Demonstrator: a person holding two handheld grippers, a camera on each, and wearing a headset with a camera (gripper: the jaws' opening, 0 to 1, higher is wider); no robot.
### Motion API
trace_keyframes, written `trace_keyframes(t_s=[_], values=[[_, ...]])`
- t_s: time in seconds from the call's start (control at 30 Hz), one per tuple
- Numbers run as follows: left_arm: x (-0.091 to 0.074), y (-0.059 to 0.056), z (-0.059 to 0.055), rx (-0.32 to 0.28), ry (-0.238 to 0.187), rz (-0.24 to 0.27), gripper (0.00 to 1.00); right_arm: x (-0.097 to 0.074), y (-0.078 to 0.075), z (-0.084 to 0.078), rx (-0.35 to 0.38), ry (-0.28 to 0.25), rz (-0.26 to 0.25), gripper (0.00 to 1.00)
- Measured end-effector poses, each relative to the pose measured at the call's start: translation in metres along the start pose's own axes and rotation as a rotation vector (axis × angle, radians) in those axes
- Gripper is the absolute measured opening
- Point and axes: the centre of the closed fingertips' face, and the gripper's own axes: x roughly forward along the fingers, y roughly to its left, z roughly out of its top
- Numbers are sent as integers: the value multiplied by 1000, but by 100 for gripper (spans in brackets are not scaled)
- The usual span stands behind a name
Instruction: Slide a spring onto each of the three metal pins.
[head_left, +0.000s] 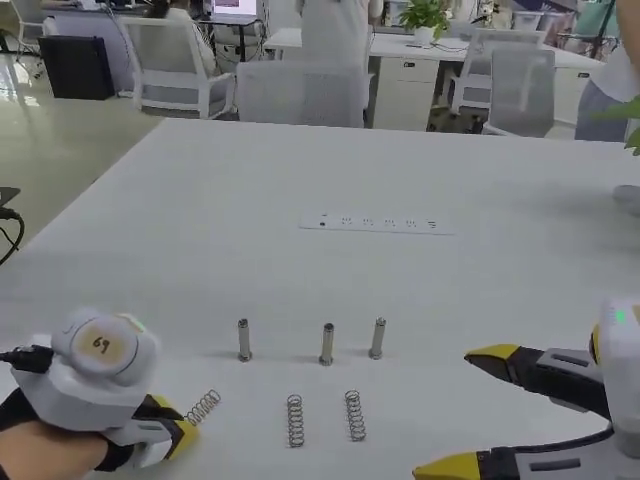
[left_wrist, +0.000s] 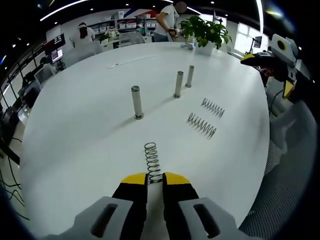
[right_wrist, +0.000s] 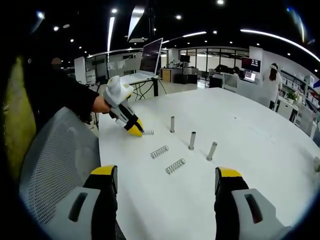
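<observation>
While my left gripper (left_wrist: 155, 179) has its fingers squeezed almost together on the near end of one spring (left_wrist: 151, 160), the rest of that spring sticks out ahead of the yellow tips, pointing roughly at the nearest pin. So that's one of three springs picked up.

The other two springs (head_left: 295, 420) (head_left: 354, 415) are lying flat on the white worktop (head_left: 300, 180), side by side and just apart, in front of the pins.

Pin count: three metal pins (head_left: 244, 340) (head_left: 327, 343) (head_left: 378, 338), all standing upright in a row across the worktop, all bare, no spring on any of them yet.

My right gripper (right_wrist: 166, 174) is off to the right side, fingers spread wide with nothing between them, well apart from the pins and springs. In the head view it's at the lower right corner (head_left: 455, 412).
</observation>
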Motion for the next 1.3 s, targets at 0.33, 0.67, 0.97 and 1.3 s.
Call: trace_keyframes(t_s=[0.33, 0.67, 0.97, 1.3], values=[[-1, 0, 2, 13, -15, -12, 2, -1, 0, 2, -4, -1, -3, 79], [-22, -8, 25, 46, -100, -58, 1, -3, 1, 7, -16, -1, -4, 79], [-48, -20, 45, 91, -182, -91, 1, -7, -2, 19, -44, -3, 9, 76], [-67, -47, 78, 181, -276, -156, 1, -12, -5, 45, -112, 0, 46, 73]])
